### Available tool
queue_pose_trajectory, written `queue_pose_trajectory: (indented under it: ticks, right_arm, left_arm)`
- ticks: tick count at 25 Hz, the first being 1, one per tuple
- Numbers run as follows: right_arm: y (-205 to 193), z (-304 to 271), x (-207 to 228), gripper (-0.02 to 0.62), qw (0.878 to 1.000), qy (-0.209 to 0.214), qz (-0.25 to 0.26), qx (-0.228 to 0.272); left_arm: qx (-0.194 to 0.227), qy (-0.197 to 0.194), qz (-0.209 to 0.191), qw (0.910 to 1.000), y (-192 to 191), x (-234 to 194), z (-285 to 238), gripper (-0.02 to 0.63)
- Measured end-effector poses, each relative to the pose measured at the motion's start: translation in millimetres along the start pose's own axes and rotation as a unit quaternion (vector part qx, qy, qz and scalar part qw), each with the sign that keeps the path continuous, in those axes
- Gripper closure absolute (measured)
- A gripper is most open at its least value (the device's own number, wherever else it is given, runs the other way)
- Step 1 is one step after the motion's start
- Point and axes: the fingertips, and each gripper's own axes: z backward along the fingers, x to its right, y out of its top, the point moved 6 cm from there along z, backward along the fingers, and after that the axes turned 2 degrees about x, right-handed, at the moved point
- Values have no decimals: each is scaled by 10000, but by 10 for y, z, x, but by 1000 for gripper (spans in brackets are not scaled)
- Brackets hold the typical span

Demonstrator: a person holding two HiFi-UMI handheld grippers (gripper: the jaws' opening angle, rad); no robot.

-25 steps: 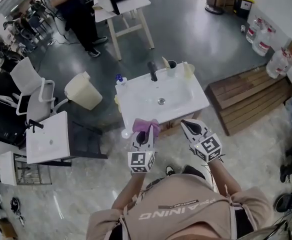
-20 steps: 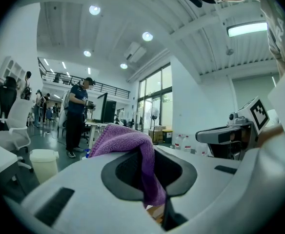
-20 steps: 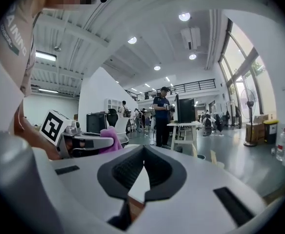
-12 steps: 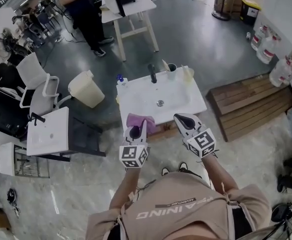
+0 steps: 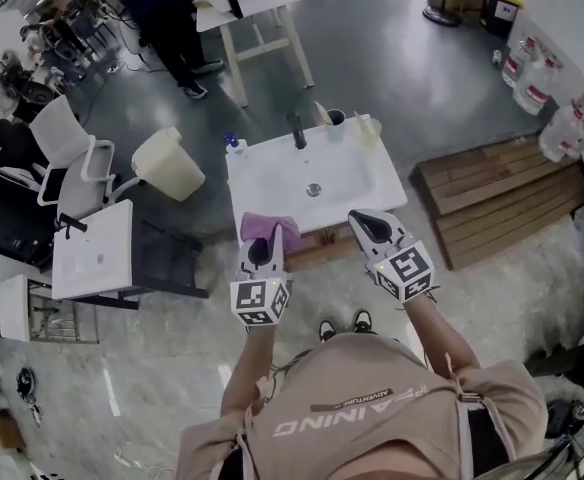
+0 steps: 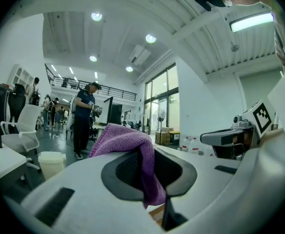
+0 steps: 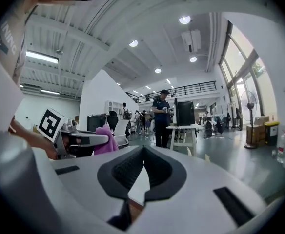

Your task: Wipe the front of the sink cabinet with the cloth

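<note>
Cloth (image 5: 269, 230), purple, is pinched between the jaws of the left gripper (image 5: 263, 251) and bunches up past their tips, over the near edge of the sink cabinet (image 5: 357, 183). Right gripper (image 5: 370, 226), alongside, has its jaws closed on nothing.

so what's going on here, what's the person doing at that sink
A person stands facing a white sink cabinet with a gripper in each hand. The left gripper is shut on a purple cloth, which it holds at the front edge of the sink top. The right gripper is beside it at the same edge, jaws together with nothing between them. The cabinet's front is mostly hidden from above, so contact with it cannot be told.
</note>
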Motion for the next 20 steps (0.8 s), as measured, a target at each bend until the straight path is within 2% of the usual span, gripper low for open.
queue_pose_trajectory:
  ticks: [20]
  right_arm:
    - [-116, 190, -93, 584, 9998, 36, 85, -197]
  left_arm:
    - [-178, -105, 57, 9998, -174, 205, 143, 569]
